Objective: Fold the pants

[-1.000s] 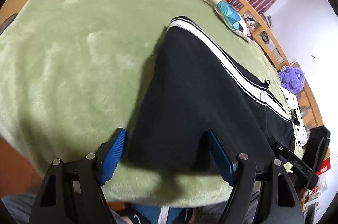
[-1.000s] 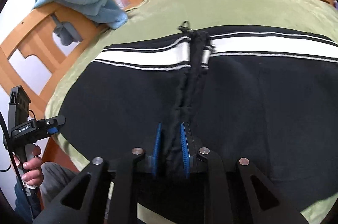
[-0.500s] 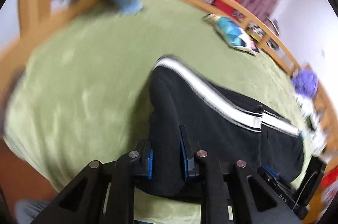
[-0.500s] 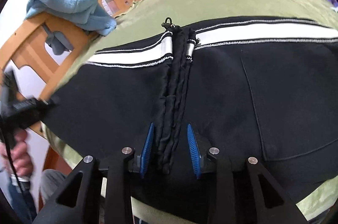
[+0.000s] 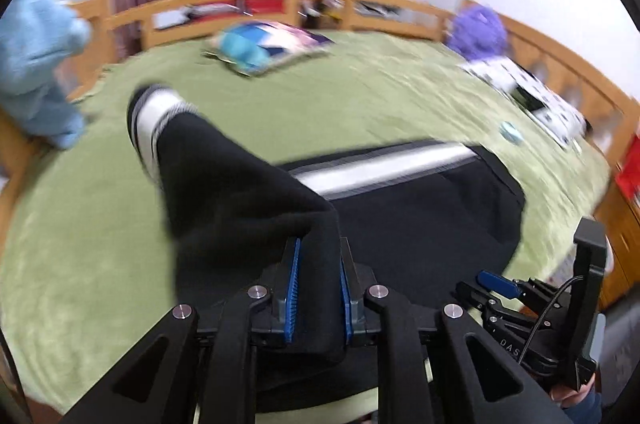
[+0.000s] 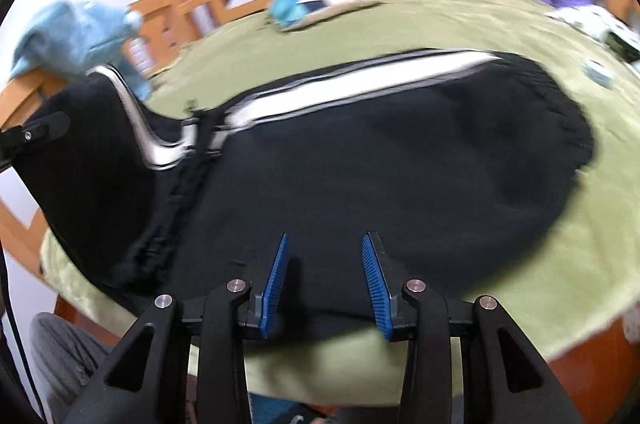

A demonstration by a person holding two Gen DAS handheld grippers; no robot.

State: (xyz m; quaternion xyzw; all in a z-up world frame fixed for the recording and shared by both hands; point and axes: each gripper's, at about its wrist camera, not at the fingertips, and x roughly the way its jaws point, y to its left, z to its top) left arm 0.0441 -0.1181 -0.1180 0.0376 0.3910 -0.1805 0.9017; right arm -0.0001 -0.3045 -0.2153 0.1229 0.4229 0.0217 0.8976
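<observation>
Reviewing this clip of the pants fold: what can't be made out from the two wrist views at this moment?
- Pants, left wrist view: the left gripper and lifted cloth hide the near edge and how many layers are clamped.
- Right gripper, right wrist view: whether its pads touch the fabric is unclear.
- Patterned pillow and purple item: motion blur hides their details.
- Small pale blue object: too small and blurred to identify.
</observation>
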